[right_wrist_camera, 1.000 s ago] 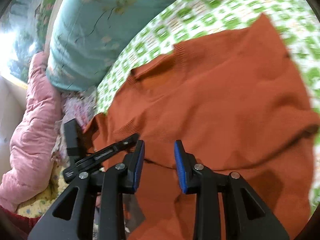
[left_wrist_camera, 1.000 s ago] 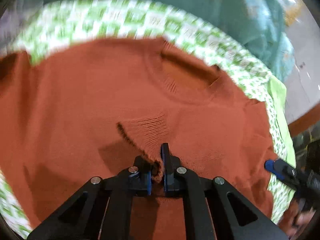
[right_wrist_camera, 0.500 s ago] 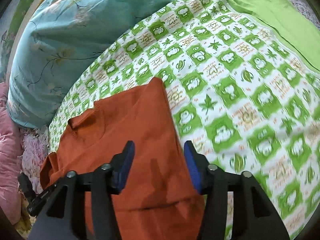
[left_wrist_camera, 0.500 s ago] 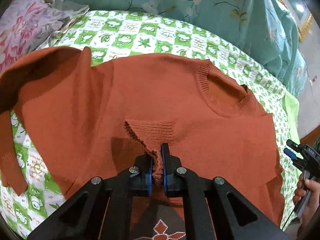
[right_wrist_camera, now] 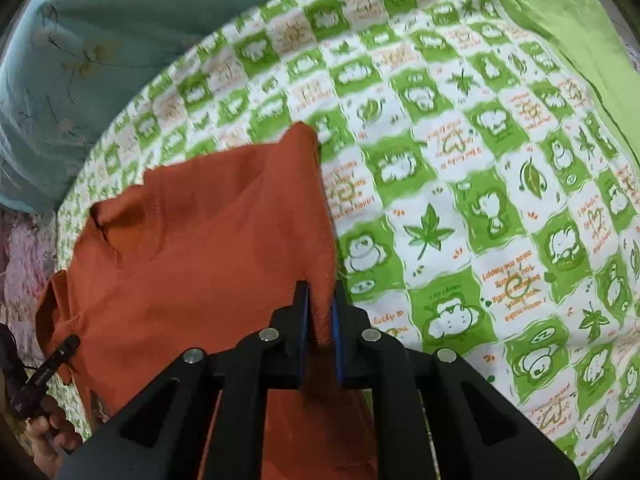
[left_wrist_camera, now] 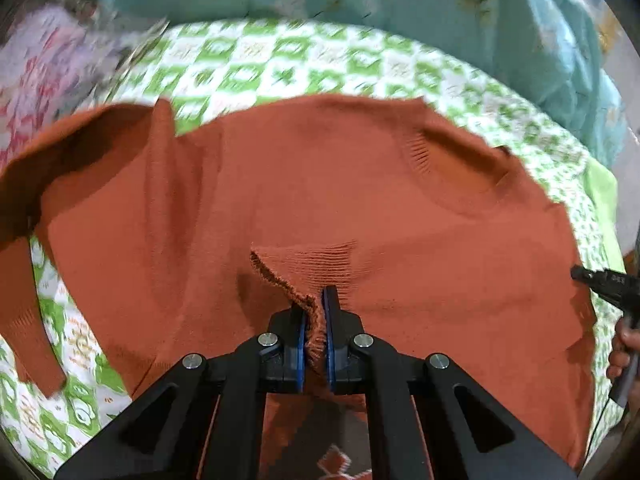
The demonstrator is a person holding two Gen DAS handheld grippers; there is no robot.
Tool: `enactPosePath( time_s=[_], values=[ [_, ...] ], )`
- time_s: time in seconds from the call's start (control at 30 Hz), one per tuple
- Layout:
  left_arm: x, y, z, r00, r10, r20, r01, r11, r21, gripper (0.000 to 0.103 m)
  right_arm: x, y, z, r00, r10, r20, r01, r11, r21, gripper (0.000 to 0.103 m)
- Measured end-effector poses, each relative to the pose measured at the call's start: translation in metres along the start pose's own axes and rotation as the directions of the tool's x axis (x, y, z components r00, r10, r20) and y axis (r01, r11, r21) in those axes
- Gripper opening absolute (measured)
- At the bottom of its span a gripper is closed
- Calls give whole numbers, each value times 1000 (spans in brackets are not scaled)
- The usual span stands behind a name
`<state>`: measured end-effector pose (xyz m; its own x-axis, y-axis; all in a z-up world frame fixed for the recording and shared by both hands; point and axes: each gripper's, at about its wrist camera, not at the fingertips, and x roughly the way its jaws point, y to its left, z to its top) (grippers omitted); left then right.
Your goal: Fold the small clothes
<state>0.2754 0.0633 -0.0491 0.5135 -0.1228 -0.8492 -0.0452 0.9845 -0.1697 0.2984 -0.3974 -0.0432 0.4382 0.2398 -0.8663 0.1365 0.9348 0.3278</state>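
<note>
An orange knit sweater (left_wrist_camera: 320, 184) lies spread on a green-and-white checked sheet (left_wrist_camera: 280, 64), neck (left_wrist_camera: 460, 168) toward the far right. My left gripper (left_wrist_camera: 315, 320) is shut on a ribbed cuff (left_wrist_camera: 308, 268) of the sweater, held over its body. A loose sleeve (left_wrist_camera: 24, 320) hangs at the left. In the right wrist view my right gripper (right_wrist_camera: 320, 312) is shut on the sweater's side edge (right_wrist_camera: 320, 240). The right gripper's tip also shows in the left wrist view (left_wrist_camera: 600, 280).
A teal flowered quilt (left_wrist_camera: 400, 8) lies bunched along the far side (right_wrist_camera: 80, 60). A pink flowered cloth (left_wrist_camera: 44, 76) lies at the left. A plain lime-green cloth (right_wrist_camera: 560, 20) lies at the far right of the checked sheet (right_wrist_camera: 480, 200).
My right gripper has swung to the sweater's side edge and closed on it. My left gripper keeps hold of the cuff and has shifted a little over the sweater.
</note>
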Motion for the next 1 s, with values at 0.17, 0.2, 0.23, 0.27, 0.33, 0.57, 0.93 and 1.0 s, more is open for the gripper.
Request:
enactPosePath(
  time_s=[0.17,0.2,0.23,0.27,0.33,0.57,0.93,1.0],
  values=[
    [0,13,-4,1000,22,1,-22,1000,-11,6,-1,4,-5,1000,-11,1,11,1000,19,30],
    [0,13,-4,1000,21,-8,-21,1000,-10,7,-4,4,-7,1000,-25,8,25,1000,12,33],
    [0,13,-4,1000,21,-21,-21,1000,-6,8,-7,5,-8,999,-38,13,38,999,4,33],
    [-2,13,-4,1000,18,-25,-19,1000,-5,11,-8,7,-9,999,-40,17,40,999,1,33],
    [-8,15,-5,1000,18,-19,-19,1000,-12,15,-17,11,-12,999,-25,32,25,1000,2,33],
    [-47,38,-16,1000,14,4,-14,999,-50,26,-44,47,-35,996,49,78,-46,998,-40,40],
    [-117,113,-43,979,195,52,-182,963,-200,47,-30,113,-97,989,140,-48,-145,980,-135,43],
    [-120,127,-43,973,230,37,-215,948,-236,47,-28,122,-105,986,151,-68,-160,976,-146,43]
  ],
)
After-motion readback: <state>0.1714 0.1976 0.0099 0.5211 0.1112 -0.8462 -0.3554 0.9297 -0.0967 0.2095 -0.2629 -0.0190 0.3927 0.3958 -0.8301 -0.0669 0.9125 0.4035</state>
